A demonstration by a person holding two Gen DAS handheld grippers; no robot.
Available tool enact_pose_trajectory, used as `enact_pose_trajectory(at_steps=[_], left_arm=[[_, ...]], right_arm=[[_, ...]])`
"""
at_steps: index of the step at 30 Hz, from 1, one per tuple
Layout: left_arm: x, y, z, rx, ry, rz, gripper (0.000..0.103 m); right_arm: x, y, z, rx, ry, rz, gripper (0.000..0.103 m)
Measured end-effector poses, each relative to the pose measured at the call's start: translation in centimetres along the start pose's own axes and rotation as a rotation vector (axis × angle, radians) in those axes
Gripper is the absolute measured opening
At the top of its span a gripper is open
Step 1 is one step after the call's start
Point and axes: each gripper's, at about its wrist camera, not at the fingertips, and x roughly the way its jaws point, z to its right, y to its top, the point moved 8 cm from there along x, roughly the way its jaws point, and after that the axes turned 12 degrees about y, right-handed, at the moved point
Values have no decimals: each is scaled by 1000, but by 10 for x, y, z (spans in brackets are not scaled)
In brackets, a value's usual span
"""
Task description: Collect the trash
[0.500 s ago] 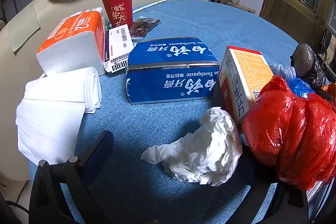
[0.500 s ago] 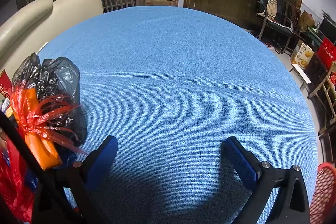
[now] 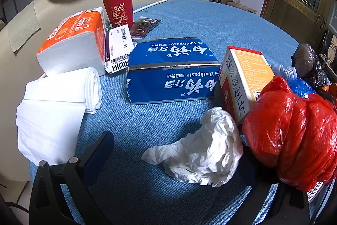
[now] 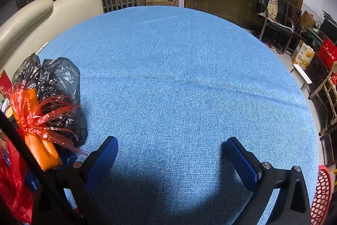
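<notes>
I had both grippers angled down at the blue worktop (image 4: pixel 179 77), and neither held anything. The left gripper (image 3: pixel 174 153) stood with its jaws spread wide, and the crumpled tissue (image 3: pixel 202 149) lay between them on the cloth, not yet pinched. The right gripper (image 4: pixel 170 153) was just as wide, over bare cloth, with nothing between its jaws.

The tissue looked to me like the first piece of trash to take, but it was crowded. The red bag (image 3: pixel 294 136) sat just beside it and hid the left gripper's right finger, so I could not tell how that finger stood against the plastic. My worry was that closing there would catch a fold of the bag along with the tissue and drag it, or nudge the orange box (image 3: pixel 246 77) standing upright behind it until it tipped.

The tissue itself was loose and soft. A shallow pinch might have taken only one trailing corner, and the rest could have torn away or slipped out on the lift. Coming down too low risked pinching the cloth as well.

On the right, the black bag (image 4: pixel 59 90) and the orange packet with the ribbon (image 4: pixel 42 119) lay near the left finger; a careless swing could have snagged the ribbon strands. A red basket (image 4: pixel 322 193) showed at the worktop's edge, possibly the bin, though I could not be sure.
</notes>
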Motion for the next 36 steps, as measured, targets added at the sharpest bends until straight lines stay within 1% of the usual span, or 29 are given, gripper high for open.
enact_pose_trajectory(at_steps=[8,13,15,20,25,27,29,30,33,36], left_arm=[[0,0,-1,-1,-3,0,103],[-7,-5,1,29,-19,12,103],[-17,-9,3,33,-28,32,103],[-52,-22,2,22,-77,72,103],[-82,-23,2,26,-112,105,103],[-93,-21,1,28,-121,123,103],[-102,-19,0,27,-124,138,103],[-106,-19,0,26,-127,143,103],[-118,-18,0,24,-138,153,103],[-127,-20,2,28,-145,162,103]], right_arm=[[0,0,0,0,0,0,103],[0,0,0,0,0,0,103],[0,0,0,0,0,0,103],[-1,0,0,0,0,0,103],[-1,1,0,0,0,0,103],[-2,-2,0,-19,19,-13,103],[-9,-9,3,-13,29,-29,103],[-16,-12,4,-7,39,-23,103],[-44,-22,2,-33,42,23,103],[-76,-33,-2,-59,76,56,103]])
